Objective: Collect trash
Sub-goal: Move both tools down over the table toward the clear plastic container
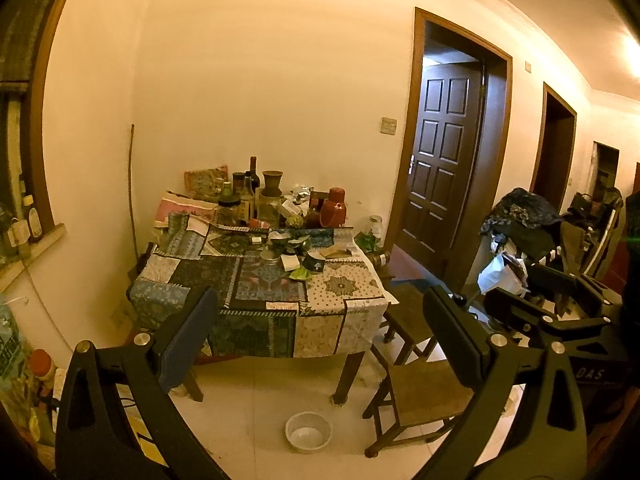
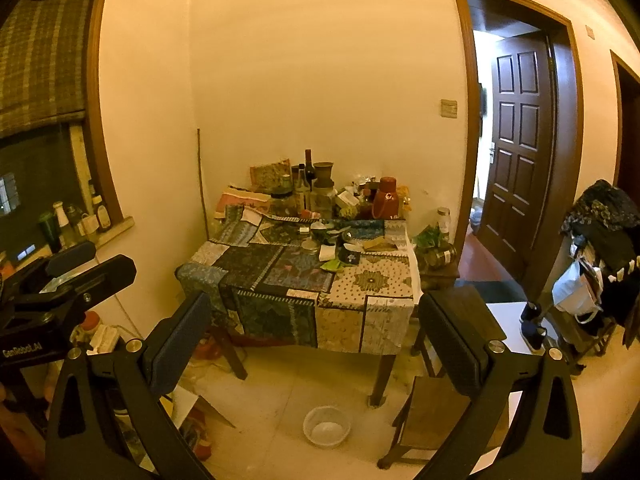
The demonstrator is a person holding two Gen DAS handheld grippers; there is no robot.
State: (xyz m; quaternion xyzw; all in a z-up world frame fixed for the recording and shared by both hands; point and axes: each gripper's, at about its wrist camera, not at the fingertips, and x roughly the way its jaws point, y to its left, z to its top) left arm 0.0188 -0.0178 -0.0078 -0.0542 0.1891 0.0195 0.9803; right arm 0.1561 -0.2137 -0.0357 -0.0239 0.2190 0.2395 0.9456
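Note:
A table (image 1: 340, 312) (image 2: 384, 312) under a patchwork cloth stands against the far wall, well ahead of both grippers. On it lie scraps: a white crumpled paper (image 1: 289, 262) (image 2: 327, 252), a green wrapper (image 1: 300, 275) (image 2: 332, 265) and a dark cup (image 1: 314, 263) (image 2: 349, 256). A white bin (image 1: 308, 432) (image 2: 327, 426) sits on the floor in front of the table. My left gripper (image 1: 320, 328) is open and holds nothing. My right gripper (image 2: 316, 328) is open too, with nothing between its fingers. The right gripper (image 1: 560, 304) shows at the right edge of the left wrist view.
Bottles, jars and a red thermos (image 1: 333, 210) (image 2: 386, 200) crowd the table's back. Wooden stools (image 1: 416, 396) (image 2: 436, 412) stand right of the table. A rack piled with clothes and bags (image 1: 520, 236) (image 2: 600, 264) is at the right, by an open doorway (image 1: 448, 152). Clutter lies on the floor at the left.

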